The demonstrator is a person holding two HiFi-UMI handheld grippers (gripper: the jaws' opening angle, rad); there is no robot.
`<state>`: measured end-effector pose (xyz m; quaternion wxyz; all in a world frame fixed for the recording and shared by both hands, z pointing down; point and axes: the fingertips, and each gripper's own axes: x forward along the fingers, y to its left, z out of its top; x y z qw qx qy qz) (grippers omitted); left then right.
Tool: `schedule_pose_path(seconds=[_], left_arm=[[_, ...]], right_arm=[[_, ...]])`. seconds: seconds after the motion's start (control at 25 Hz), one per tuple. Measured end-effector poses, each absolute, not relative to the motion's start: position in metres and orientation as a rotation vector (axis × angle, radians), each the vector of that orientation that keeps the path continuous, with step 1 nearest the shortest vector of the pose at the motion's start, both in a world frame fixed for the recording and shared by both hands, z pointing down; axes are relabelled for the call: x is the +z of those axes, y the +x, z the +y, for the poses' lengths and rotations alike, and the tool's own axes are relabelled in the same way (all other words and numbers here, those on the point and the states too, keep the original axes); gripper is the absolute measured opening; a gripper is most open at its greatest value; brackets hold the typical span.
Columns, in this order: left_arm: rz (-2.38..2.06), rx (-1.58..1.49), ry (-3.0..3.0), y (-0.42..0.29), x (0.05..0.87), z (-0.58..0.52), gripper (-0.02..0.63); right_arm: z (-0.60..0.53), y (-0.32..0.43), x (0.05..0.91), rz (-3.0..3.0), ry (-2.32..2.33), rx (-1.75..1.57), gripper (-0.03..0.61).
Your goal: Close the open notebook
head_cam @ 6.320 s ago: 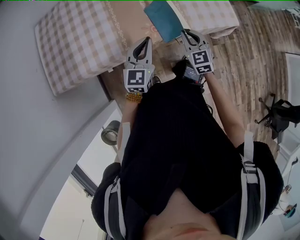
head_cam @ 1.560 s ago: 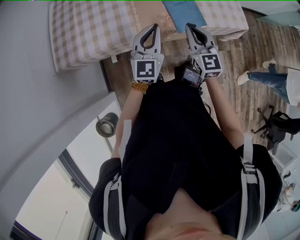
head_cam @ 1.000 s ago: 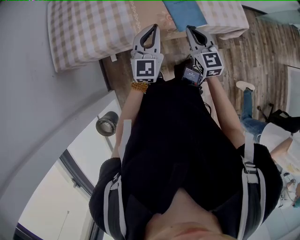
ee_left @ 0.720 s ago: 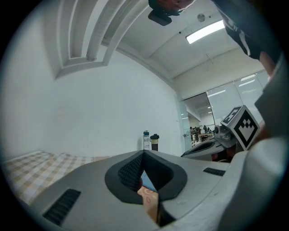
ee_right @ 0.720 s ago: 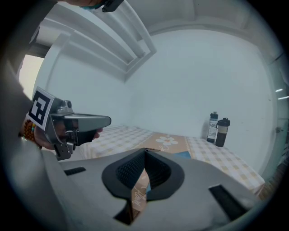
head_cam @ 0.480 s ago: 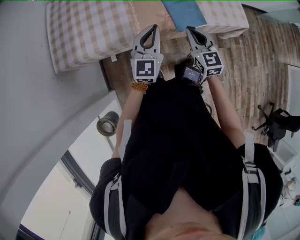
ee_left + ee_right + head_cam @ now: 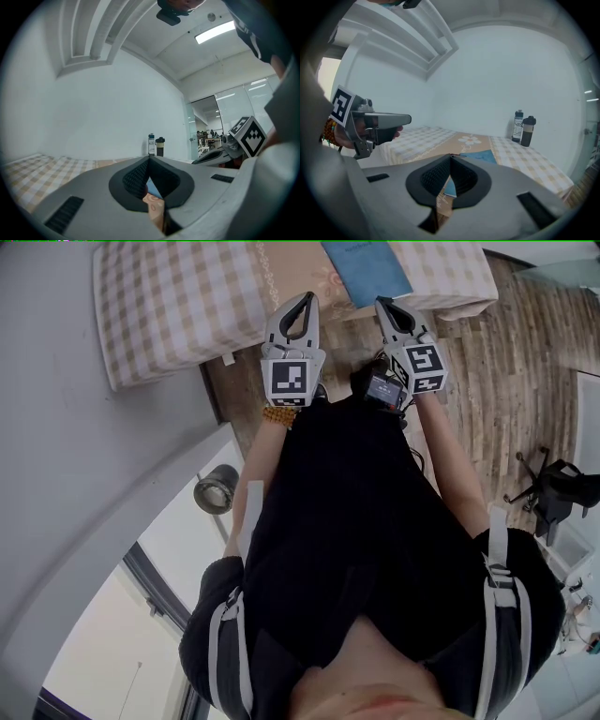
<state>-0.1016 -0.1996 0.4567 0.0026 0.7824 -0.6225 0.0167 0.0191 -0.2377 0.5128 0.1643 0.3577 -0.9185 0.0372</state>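
The left tool (image 7: 304,298) and the right tool (image 7: 383,305) are both shut tight and hold nothing, near the closed blue notebook (image 7: 367,261) on the bed (image 7: 169,296).

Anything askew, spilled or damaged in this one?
Nothing stands out. The blue notebook lies flat on the checked cloth; a labelled bottle and a dark bottle stand upright beyond it. The left gripper and right gripper are shut, empty.
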Motion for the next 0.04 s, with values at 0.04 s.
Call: schedule_pose_path(seconds=[0.04], left_arm=[[-1.949,0.055,2.454,-0.1007,0.4575,-0.2004,0.008]], right_arm=[[-0.2386,0.0198,0.5141,-2.614,1.019,0.107,0.003]])
